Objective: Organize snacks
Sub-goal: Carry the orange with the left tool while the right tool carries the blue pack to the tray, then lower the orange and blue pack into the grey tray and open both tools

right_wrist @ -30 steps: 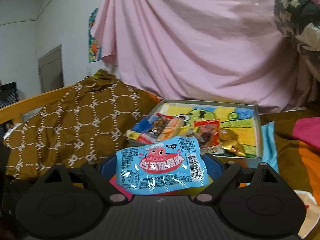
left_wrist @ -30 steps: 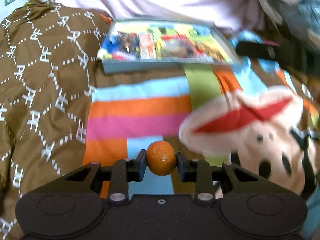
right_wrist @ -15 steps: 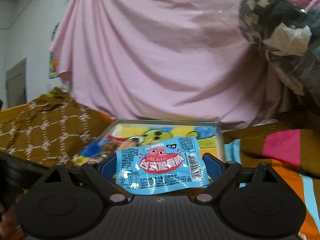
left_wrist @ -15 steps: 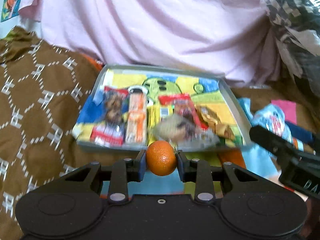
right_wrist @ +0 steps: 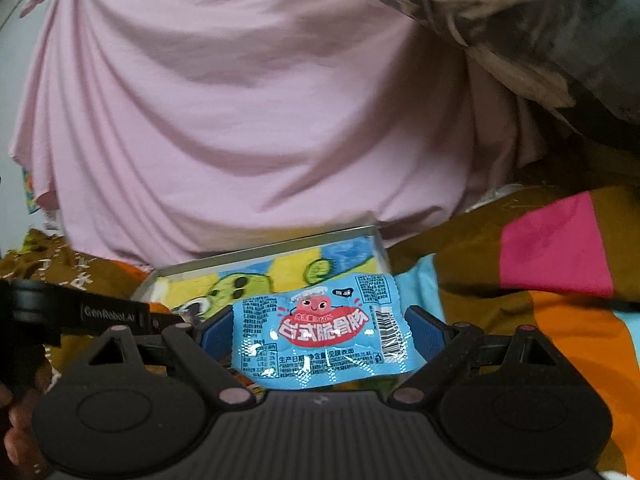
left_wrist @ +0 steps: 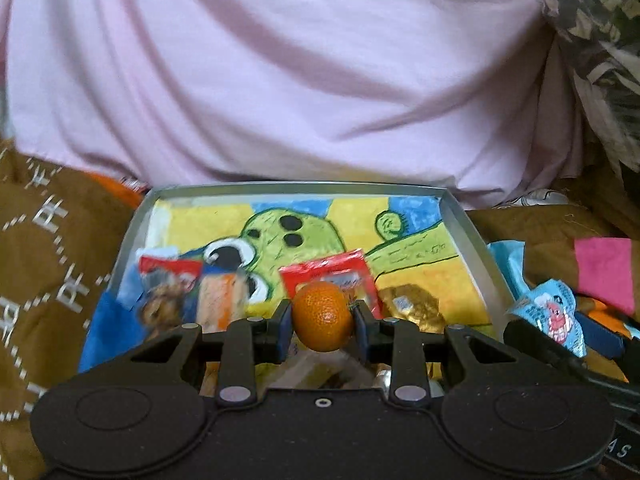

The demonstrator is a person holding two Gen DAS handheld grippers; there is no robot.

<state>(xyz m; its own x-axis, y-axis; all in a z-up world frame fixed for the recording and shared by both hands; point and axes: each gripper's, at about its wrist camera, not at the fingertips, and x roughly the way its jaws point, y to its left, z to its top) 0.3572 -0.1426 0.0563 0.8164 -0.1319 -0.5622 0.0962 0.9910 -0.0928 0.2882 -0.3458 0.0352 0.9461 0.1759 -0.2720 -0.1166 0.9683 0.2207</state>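
Observation:
My left gripper (left_wrist: pixel 322 322) is shut on a small orange mandarin (left_wrist: pixel 322 316) and holds it over the near part of a grey metal tray (left_wrist: pixel 468 232) with a green cartoon picture inside. Several snack packets lie in the tray, among them a red one (left_wrist: pixel 320 270) and a gold one (left_wrist: pixel 412 306). My right gripper (right_wrist: pixel 320 334) is shut on a blue sausage snack packet (right_wrist: pixel 320 340), just right of the tray's near right corner (right_wrist: pixel 376 240). The same packet shows in the left wrist view (left_wrist: pixel 552 316).
A pink sheet (left_wrist: pixel 300 80) hangs behind the tray. A brown patterned blanket (left_wrist: pixel 44 248) lies to the left, a striped colourful blanket (right_wrist: pixel 560 264) to the right. A dark patterned bundle (right_wrist: pixel 520 32) is at the upper right.
Both grippers have moved forward toward the tray with their loads. The left one now holds the mandarin over the tray; the right one has come up beside the tray's right edge.

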